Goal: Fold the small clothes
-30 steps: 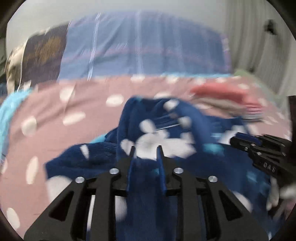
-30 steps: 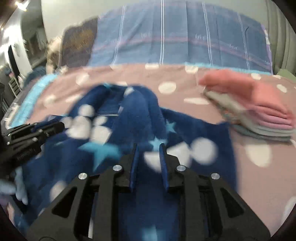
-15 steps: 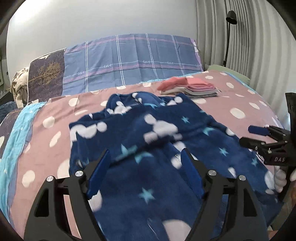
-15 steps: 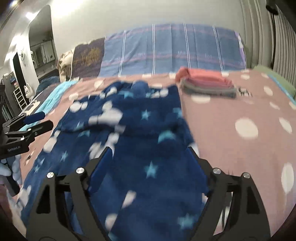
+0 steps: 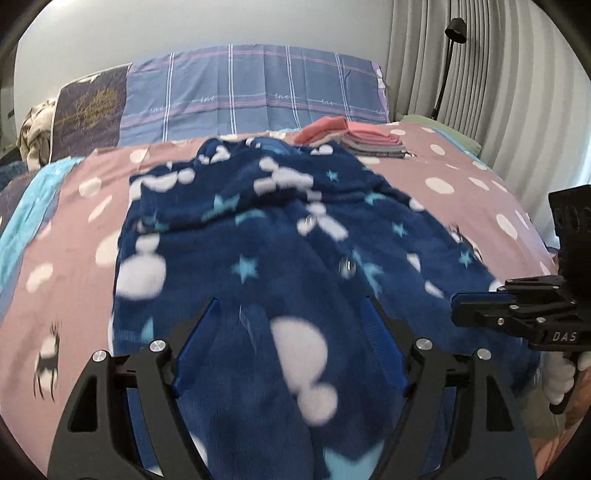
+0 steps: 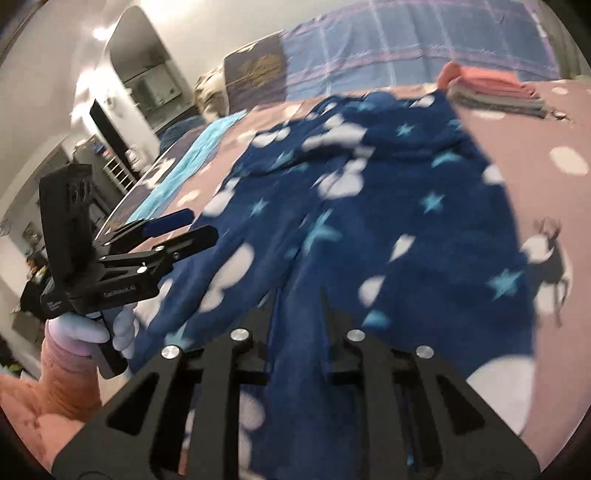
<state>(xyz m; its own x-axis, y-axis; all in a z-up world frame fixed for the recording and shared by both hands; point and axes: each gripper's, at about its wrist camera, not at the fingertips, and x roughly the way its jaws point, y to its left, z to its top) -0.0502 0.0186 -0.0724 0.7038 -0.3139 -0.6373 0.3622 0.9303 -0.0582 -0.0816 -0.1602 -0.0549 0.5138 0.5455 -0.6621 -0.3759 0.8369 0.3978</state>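
A navy fleece garment (image 5: pixel 280 236) with stars and white blobs lies spread lengthwise on the pink dotted bed (image 5: pixel 461 177); it also fills the right wrist view (image 6: pixel 369 221). My left gripper (image 5: pixel 290 317) hovers over its near end, open wide, with nothing pinched; from the other view the left gripper (image 6: pixel 192 227) shows parted fingers. My right gripper (image 6: pixel 300 306) is over the near right part, its jaws closing and almost together. From the side, the right gripper (image 5: pixel 460 308) shows no cloth between the tips.
A stack of folded clothes (image 5: pixel 362 138), pink on top, sits at the far right of the bed (image 6: pixel 495 90). Checked pillows (image 5: pixel 255 92) line the headboard. Curtains (image 5: pixel 480 74) and a black lamp (image 5: pixel 454 29) stand on the right. A gloved hand (image 6: pixel 85 332) holds the left gripper.
Both grippers let go of the garment and drew back toward its near end. The garment went from bunched to lying spread out. The right jaws opened, then narrowed again; the left stayed wide.
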